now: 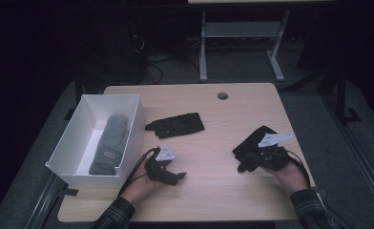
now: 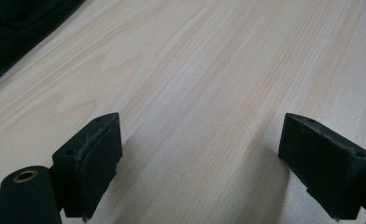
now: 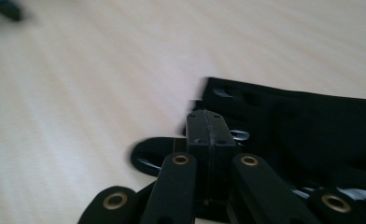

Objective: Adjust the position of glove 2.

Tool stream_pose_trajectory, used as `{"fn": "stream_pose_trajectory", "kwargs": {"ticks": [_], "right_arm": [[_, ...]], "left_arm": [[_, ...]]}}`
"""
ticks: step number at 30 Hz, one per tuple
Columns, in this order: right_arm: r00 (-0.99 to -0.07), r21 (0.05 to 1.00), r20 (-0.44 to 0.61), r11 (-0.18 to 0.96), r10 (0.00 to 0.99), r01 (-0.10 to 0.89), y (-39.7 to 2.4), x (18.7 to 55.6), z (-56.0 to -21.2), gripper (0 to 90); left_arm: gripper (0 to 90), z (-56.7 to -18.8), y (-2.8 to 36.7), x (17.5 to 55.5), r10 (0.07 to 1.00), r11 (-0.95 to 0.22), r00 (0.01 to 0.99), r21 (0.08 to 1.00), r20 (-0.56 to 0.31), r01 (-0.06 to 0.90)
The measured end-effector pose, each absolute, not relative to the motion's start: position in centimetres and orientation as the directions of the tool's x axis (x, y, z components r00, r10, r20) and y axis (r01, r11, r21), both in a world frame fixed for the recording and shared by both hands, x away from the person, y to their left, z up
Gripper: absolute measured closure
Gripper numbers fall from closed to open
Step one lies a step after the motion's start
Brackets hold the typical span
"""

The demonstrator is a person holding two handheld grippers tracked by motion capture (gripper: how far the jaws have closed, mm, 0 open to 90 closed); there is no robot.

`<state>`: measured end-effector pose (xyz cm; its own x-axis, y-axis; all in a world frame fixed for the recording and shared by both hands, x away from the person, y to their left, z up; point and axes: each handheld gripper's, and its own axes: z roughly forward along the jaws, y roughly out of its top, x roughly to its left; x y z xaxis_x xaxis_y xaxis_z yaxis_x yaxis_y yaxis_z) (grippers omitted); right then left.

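Tabletop (image 1: 213,157): pale wood, bare across the middle, which leaves working room between the two hands.
Box (image 1: 133,125): white, open-topped, at the left edge; it looks like the collecting place, since one glove already lies inside.
Grey glove (image 1: 109,143): lies lengthwise along the box floor, apparently stowed.
Flat glove (image 1: 175,125): black, spread on the tabletop just right of the box, apart from both grippers; judged to be waiting its turn.
Right glove (image 1: 250,143): black, near the right edge, under the right gripper; in the right gripper view its cloth (image 3: 312,126) spreads just behind and beside the fingers.
Right gripper (image 1: 246,164): fingers (image 3: 209,135) pressed together at the glove's edge. Whether cloth is pinched between them I cannot tell; the closed pose suits a grip for lifting it toward the box.
Left gripper (image 1: 179,177): low over bare wood in front of the box, fingers (image 2: 95,161) spread wide with nothing between them, likely kept ready to help or take the flat glove.
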<state>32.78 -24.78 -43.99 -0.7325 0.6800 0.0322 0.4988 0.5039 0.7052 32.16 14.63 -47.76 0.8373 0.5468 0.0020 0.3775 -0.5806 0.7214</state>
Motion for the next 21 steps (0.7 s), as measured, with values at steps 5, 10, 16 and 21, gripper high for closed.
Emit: {"fn": "stream_pose_trajectory", "kwargs": {"ticks": [5, 10, 16, 21], "right_arm": [[-0.637, 0.727, 0.008, 0.433, 0.771, 0.533, -28.5, 34.3, -43.4, 90.0], [-0.550, 0.728, 0.012, 0.370, 0.835, 0.577, -31.2, 36.5, -43.7, 90.0], [-0.534, 0.690, 0.003, 0.385, 0.846, 0.613, -31.9, 37.8, -44.9, 90.0], [-0.551, 0.663, -0.003, 0.414, 0.835, 0.624, -31.8, 37.6, -45.4, 90.0]], "left_arm": [[12.8, -47.7, 14.6, 32.2, 0.548, -0.583, 0.837, 0.720, 0.004, 0.378], [12.8, -47.7, 14.6, 32.2, 0.550, -0.580, 0.835, 0.720, 0.003, 0.380], [12.8, -47.7, 14.6, 32.2, 0.550, -0.581, 0.835, 0.720, 0.003, 0.380], [12.8, -47.8, 14.6, 32.2, 0.550, -0.581, 0.835, 0.720, 0.003, 0.379]]}}
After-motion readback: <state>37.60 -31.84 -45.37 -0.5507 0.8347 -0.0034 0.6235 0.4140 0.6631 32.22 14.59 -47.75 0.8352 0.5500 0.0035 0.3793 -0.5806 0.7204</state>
